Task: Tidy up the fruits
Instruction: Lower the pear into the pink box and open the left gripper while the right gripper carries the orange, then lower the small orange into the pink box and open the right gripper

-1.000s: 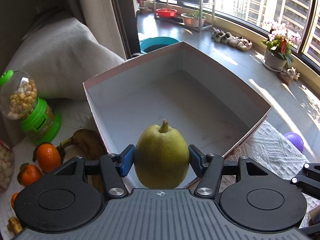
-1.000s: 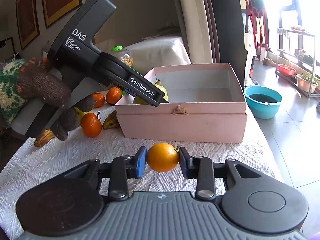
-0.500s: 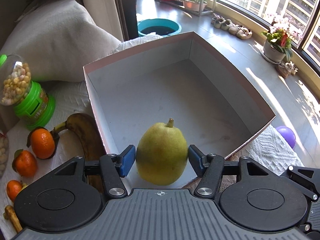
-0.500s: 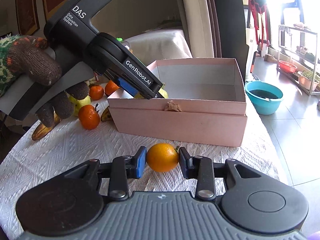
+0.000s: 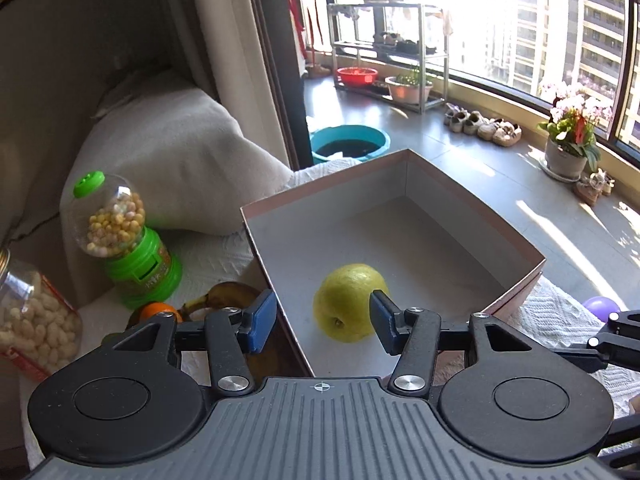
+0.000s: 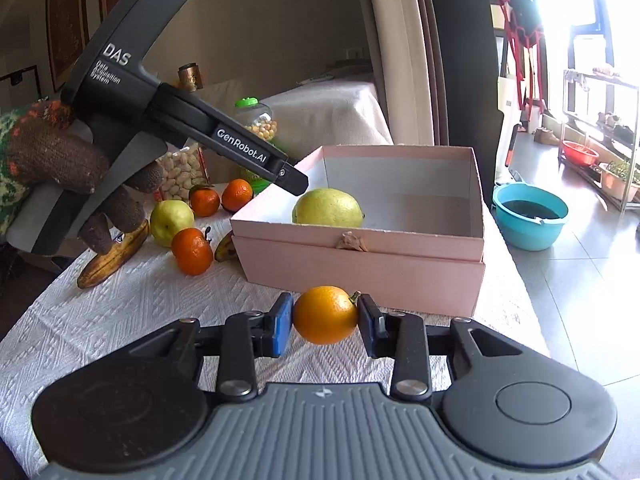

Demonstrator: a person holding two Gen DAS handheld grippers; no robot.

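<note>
Pear (image 5: 349, 303): lay on its side inside pink box (image 6: 476, 184), apparently released. Left gripper (image 5: 320, 320): jaws spread, empty. Right gripper (image 6: 325, 316): clamped on orange (image 6: 325, 314); should clear the rim, release low, beside pear.

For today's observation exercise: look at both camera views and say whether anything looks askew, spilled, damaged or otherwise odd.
Little stands out. The pear lies tipped on its side in the pink box, not upright. A crumpled brownish scrap sticks to the box's front rim. Nothing is spilled.
</note>
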